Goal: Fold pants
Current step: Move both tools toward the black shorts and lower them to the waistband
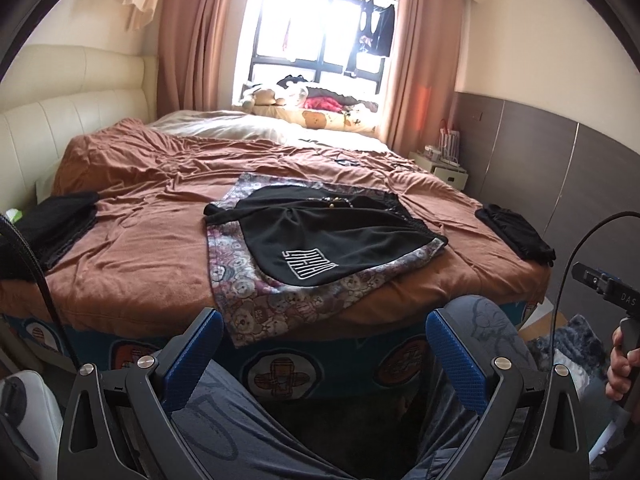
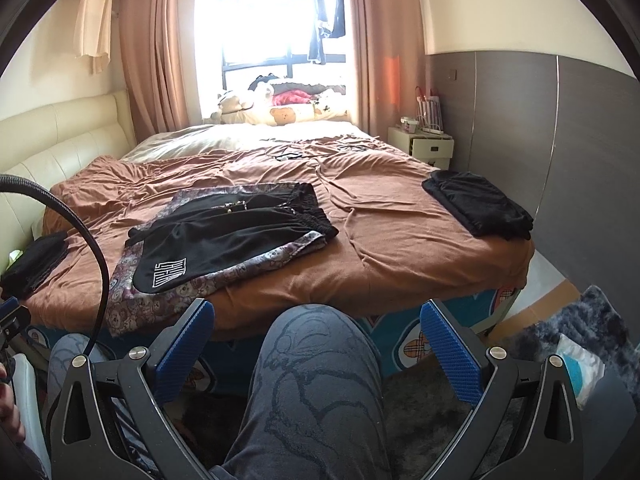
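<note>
Black shorts (image 1: 320, 236) (image 2: 224, 244) with a white logo lie flat on a purple bear-print cloth (image 1: 256, 296) (image 2: 168, 300) near the bed's front edge. My left gripper (image 1: 324, 336) hangs open below the bed edge, above the person's knees, holding nothing. My right gripper (image 2: 316, 332) is open too, held over the person's knee (image 2: 316, 360), well short of the shorts. In the left wrist view the right gripper's handle (image 1: 612, 292) shows at the far right in a hand.
A brown blanket (image 1: 160, 208) (image 2: 384, 216) covers the bed. Folded black clothes sit at its right edge (image 1: 516, 236) (image 2: 480, 204) and left edge (image 1: 52, 224) (image 2: 36, 260). A white nightstand (image 2: 420, 142) stands by the grey wall. A dark rug (image 2: 580, 328) lies on the floor.
</note>
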Action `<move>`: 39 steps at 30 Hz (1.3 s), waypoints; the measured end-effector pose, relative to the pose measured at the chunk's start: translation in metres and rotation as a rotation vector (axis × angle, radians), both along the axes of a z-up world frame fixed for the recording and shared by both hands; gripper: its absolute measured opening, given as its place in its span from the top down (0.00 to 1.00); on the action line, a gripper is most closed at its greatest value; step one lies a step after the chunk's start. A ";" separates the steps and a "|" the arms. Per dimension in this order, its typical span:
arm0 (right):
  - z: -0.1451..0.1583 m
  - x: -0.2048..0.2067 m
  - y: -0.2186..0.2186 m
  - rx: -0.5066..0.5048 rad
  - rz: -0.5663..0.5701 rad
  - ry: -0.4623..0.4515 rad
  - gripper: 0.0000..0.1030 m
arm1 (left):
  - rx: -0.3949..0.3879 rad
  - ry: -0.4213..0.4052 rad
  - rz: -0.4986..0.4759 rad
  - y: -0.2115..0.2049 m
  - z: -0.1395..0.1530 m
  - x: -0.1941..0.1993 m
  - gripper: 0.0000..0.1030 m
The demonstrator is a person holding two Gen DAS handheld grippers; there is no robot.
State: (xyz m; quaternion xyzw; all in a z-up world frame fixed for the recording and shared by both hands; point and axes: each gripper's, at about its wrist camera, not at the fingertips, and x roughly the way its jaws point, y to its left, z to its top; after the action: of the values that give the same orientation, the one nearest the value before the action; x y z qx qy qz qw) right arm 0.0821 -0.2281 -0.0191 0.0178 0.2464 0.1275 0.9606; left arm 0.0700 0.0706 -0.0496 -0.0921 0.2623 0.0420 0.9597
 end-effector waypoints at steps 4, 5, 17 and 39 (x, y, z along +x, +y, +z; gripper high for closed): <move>-0.006 0.025 0.002 0.009 0.022 0.052 0.00 | -0.040 0.039 0.021 0.021 -0.016 0.014 0.01; -0.006 0.031 0.003 0.005 0.021 0.062 0.00 | -0.050 0.048 0.031 0.027 -0.019 0.017 0.01; -0.003 0.071 -0.001 0.021 0.013 0.101 0.00 | -0.168 0.126 0.066 0.082 -0.050 0.050 0.01; -0.009 0.152 0.010 0.008 -0.004 0.219 0.00 | -0.437 0.326 0.044 0.130 -0.132 0.128 0.09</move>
State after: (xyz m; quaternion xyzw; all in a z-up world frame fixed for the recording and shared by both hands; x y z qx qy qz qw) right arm 0.2340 -0.2177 -0.0284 0.0358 0.3492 0.1239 0.9281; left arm 0.1985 0.2004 -0.1817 -0.2946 0.4143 0.0194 0.8609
